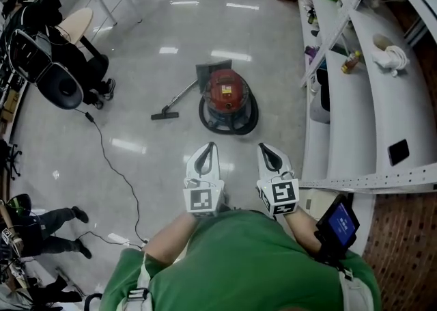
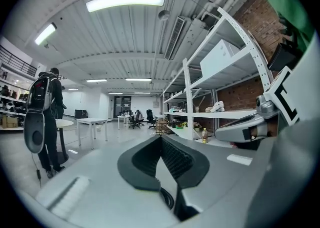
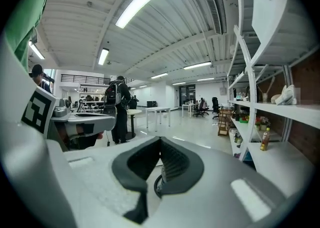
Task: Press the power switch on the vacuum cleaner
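Note:
The vacuum cleaner (image 1: 227, 98) is a red round canister on a dark base, standing on the grey floor ahead of me. Its hose and floor nozzle (image 1: 165, 115) stretch out to its left. I cannot make out a switch on its top from here. My left gripper (image 1: 212, 145) and right gripper (image 1: 262, 146) are held side by side near my chest, well short of the vacuum cleaner. Both point level into the room, so neither gripper view shows it. The left gripper (image 2: 161, 138) and the right gripper (image 3: 160, 140) both have their jaws closed tip to tip with nothing between them.
White shelving (image 1: 355, 98) runs along the right, with a bottle (image 1: 350, 62) on it. A person with a backpack (image 1: 68, 63) stands far left beside a round table (image 1: 75, 22). A black cable (image 1: 116, 166) crosses the floor. Another person (image 1: 48, 224) is at lower left.

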The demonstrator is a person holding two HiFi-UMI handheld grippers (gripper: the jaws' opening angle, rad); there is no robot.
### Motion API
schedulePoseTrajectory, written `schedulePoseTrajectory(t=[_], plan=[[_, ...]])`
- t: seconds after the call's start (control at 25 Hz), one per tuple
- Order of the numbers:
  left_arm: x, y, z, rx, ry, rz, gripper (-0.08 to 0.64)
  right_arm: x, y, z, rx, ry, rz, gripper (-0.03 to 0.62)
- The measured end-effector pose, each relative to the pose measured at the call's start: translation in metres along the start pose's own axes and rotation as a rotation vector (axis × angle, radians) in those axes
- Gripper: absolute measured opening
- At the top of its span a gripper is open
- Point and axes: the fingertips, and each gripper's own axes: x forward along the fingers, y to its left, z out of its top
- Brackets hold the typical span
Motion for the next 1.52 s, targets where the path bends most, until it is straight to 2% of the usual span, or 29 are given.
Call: schedulePoseTrajectory(t=[0.36, 0.6, 1.0, 1.36, 1.52], plan=[[0.061, 0.071, -0.009, -0.014, -0.005, -0.064, 0.006, 0.086, 0.012, 0.018, -0.014, 0.023, -0.052, 0.002], [0.089, 0.101, -0.015, 0.004, 0.003, -0.083, 0.008, 0.124, 0.011, 0.027, -0.016, 0.045, -0.082, 0.002], [0.137, 0.125, -0.031, -0.011, 0.047, -0.071, 0.008, 0.187, -0.01, 0.023, -0.012, 0.063, -0.063, 0.002], [0.217, 0.124, -0.048, -0.001, 0.115, -0.033, 0.008, 0.248, -0.067, 0.02, -0.011, 0.084, -0.013, 0.002], [0.254, 0.119, -0.057, 0.003, 0.148, -0.025, 0.008, 0.273, -0.094, 0.004, 0.009, 0.114, 0.013, 0.002]])
